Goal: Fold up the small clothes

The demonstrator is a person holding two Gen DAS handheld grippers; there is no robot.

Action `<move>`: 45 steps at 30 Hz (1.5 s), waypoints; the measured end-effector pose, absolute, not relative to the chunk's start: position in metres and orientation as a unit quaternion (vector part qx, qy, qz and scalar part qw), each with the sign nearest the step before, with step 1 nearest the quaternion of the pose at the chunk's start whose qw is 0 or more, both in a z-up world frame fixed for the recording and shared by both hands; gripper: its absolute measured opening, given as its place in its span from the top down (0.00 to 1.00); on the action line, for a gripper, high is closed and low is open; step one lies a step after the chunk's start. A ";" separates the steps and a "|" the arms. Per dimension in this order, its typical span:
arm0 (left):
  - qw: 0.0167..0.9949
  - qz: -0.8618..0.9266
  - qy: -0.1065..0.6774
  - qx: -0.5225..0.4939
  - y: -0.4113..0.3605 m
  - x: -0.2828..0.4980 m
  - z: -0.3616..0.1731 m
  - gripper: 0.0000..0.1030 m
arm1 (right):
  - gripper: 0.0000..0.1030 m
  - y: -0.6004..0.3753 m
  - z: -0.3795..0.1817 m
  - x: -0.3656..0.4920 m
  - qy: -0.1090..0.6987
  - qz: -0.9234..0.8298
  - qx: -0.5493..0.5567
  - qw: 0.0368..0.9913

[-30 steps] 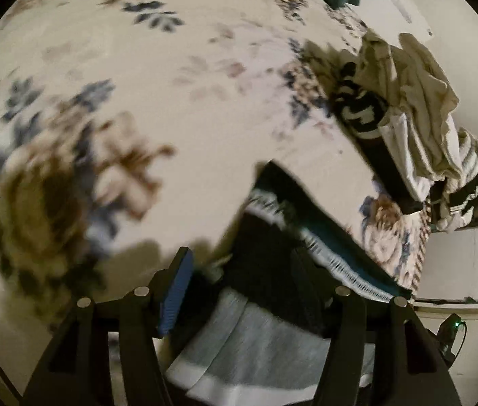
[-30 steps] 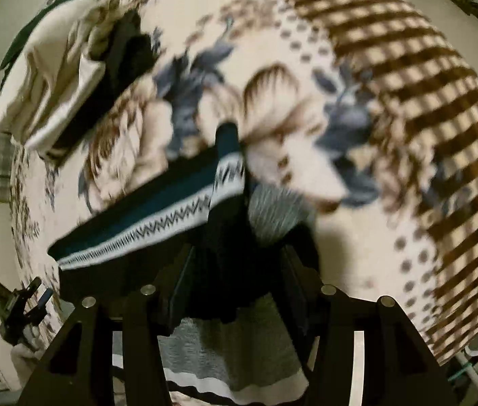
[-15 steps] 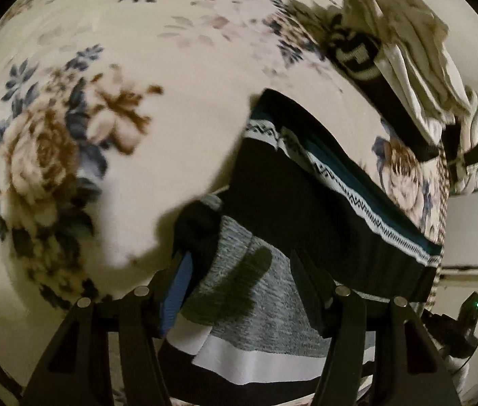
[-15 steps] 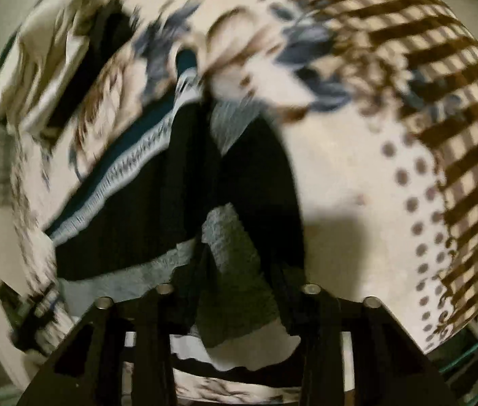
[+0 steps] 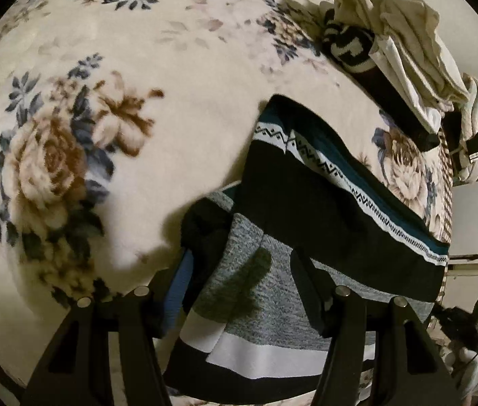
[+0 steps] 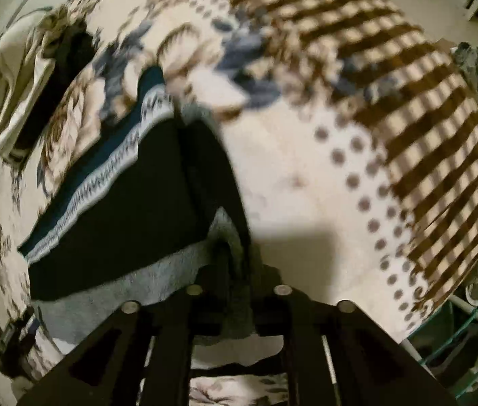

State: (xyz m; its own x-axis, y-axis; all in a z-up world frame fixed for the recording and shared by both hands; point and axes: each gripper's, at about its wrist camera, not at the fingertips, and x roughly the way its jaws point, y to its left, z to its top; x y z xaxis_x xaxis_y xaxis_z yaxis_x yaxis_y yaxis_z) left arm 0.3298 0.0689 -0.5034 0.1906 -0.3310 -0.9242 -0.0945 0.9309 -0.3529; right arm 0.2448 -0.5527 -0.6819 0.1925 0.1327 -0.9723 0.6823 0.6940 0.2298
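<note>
Knitwear lies on the floral blanket (image 5: pixel 178 142) of a bed: a small dark sweater (image 5: pixel 323 209) with a teal-and-white patterned band, doubled over its grey, white-striped part. The left hand-held gripper (image 5: pixel 239 270) points steeply down with its jaws spread, straddling the grey knit at the fold's near corner; whether its pads actually press the cloth I cannot tell. The right hand-held gripper (image 6: pixel 235 270) has its jaws nearly together and easing apart, with a bunched ridge of grey and black fabric between them at the garment's opposite edge. To do this step well, I judge both corners should be set down level, the edges lined up with the patterned band, and the cloth smoothed flat before either side lets go, so the fold does not spring back. Beyond the left hand-held gripper, a heap of pale and striped clothes (image 5: pixel 397 34) sits well apart. Nothing lies on the sweater itself.
</note>
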 end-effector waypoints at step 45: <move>0.688 -0.203 0.635 -0.286 0.064 0.343 -0.560 0.47 | 0.81 -0.541 -0.698 0.316 0.540 0.089 0.474 0.690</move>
